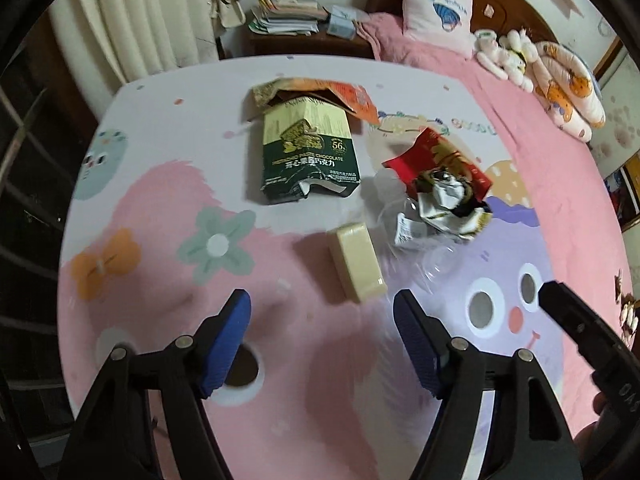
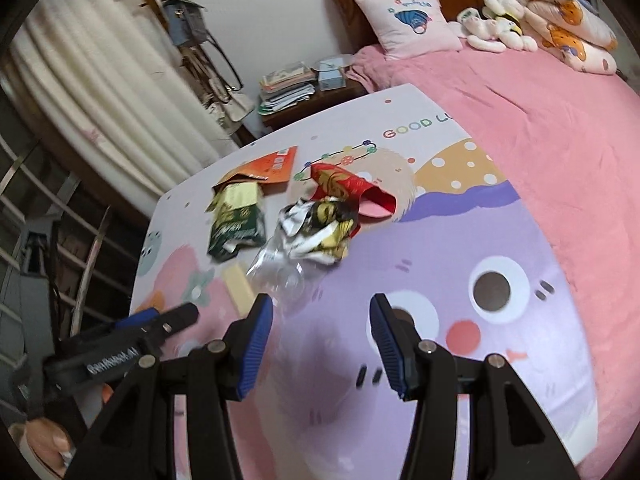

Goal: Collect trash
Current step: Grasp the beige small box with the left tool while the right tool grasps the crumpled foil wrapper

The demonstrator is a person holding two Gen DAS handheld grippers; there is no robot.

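Blue-padded left gripper is held spread and empty just short of the cream box; right gripper is parted too, nothing gripped; wrappers are left heaped beyond, probably for easy picking.

Worktop carries the trash: chocolate box at the far middle, partly on a flat packet behind it. Right of the box, crumpled wrappers lie on what looks like clear plastic. A small block sits nearest, just left of that. Bed lies right of the worktop, nightstand behind it.
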